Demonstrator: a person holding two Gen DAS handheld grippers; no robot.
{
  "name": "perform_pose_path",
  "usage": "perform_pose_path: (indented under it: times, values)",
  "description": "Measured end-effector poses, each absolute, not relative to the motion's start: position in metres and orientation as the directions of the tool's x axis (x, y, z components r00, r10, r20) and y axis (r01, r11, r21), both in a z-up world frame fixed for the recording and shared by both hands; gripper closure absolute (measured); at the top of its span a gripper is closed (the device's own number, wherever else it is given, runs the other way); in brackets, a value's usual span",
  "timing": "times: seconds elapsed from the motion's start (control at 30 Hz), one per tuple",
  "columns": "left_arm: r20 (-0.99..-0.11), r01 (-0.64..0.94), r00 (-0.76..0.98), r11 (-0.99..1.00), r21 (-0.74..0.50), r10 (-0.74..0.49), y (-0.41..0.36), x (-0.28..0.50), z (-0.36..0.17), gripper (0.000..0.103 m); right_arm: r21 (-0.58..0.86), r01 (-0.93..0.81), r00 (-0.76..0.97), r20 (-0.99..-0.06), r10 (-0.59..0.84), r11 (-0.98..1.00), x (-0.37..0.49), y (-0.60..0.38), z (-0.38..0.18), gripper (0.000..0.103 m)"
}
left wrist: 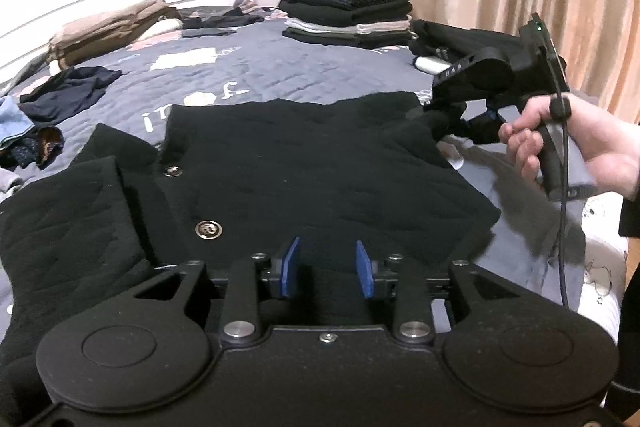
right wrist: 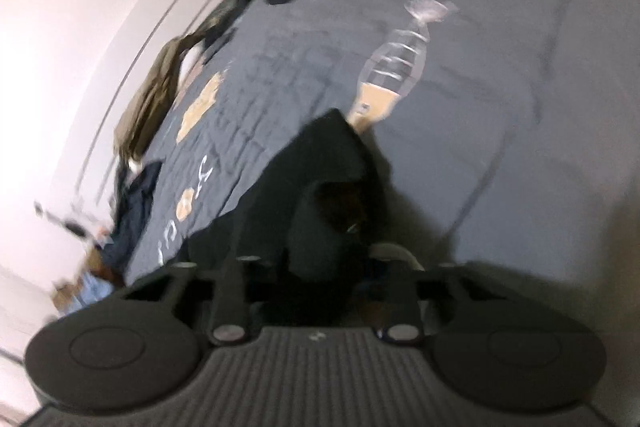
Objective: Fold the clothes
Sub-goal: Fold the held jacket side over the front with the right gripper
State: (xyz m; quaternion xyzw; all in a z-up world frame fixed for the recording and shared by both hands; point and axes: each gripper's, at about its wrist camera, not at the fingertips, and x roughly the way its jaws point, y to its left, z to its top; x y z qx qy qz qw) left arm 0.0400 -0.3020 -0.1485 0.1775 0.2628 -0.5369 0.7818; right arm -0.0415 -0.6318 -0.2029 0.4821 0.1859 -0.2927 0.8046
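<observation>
My left gripper (left wrist: 326,267) hangs low over the near hem of the jacket (left wrist: 304,171), its two blue pads (left wrist: 291,267) spread apart with nothing between them. The jacket is black, thick and quilted, with soft stitched dimples; it lies flat on the grey quilt (left wrist: 280,59), its long axis running from me toward the far side of the bed. Two round metal snaps (left wrist: 207,229) sit along its front edge. One sleeve (left wrist: 68,227) is folded over at the left, bulky and rounded.

My right gripper (left wrist: 444,121) is clenched on the jacket's far right corner, which bunches up dark around the tips; my right hand (left wrist: 560,143) grips the handle. The right wrist view is blurred, showing a peaked fold of black cloth (right wrist: 320,179) rising between my fingers.

At the back stands one neat stack (left wrist: 348,9) of folded clothes, black knits over pale layers. A tan pile (left wrist: 112,27) and loose dark garments (left wrist: 72,93) lie at the left.
</observation>
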Motion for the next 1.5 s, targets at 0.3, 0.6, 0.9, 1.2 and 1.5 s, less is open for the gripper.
perform_pose_path:
  times: [0.3, 0.6, 0.9, 1.2, 1.5]
  values:
    - [-0.574, 0.906, 0.332, 0.422, -0.026, -0.749, -0.292, 0.051, -0.140, 0.066, 0.139, 0.524, 0.784, -0.464, -0.412, 0.840, 0.004, -0.548, -0.150, 0.085]
    - [-0.531, 0.863, 0.385, 0.498, -0.081, -0.754, -0.275, 0.070, -0.125, 0.066, -0.247, 0.175, 0.880, -0.395, -0.264, 0.953, 0.027, -0.466, -0.137, 0.085]
    - [-0.525, 0.791, 0.445, 0.593, -0.149, -0.726, -0.255, 0.097, -0.118, 0.065, -0.311, -0.056, 0.813, -0.565, -0.137, 0.949, 0.043, -0.431, -0.159, 0.078]
    - [-0.533, 0.778, 0.448, 0.606, -0.163, -0.718, -0.250, 0.102, -0.117, 0.058, -0.026, -0.086, 0.800, -0.597, 0.053, 0.996, 0.024, -0.446, -0.122, 0.052]
    - [-0.540, 0.787, 0.437, 0.597, -0.159, -0.720, -0.251, 0.100, -0.120, 0.058, 0.378, 0.120, 0.913, -0.404, 0.047, 0.918, -0.002, -0.533, -0.094, 0.052]
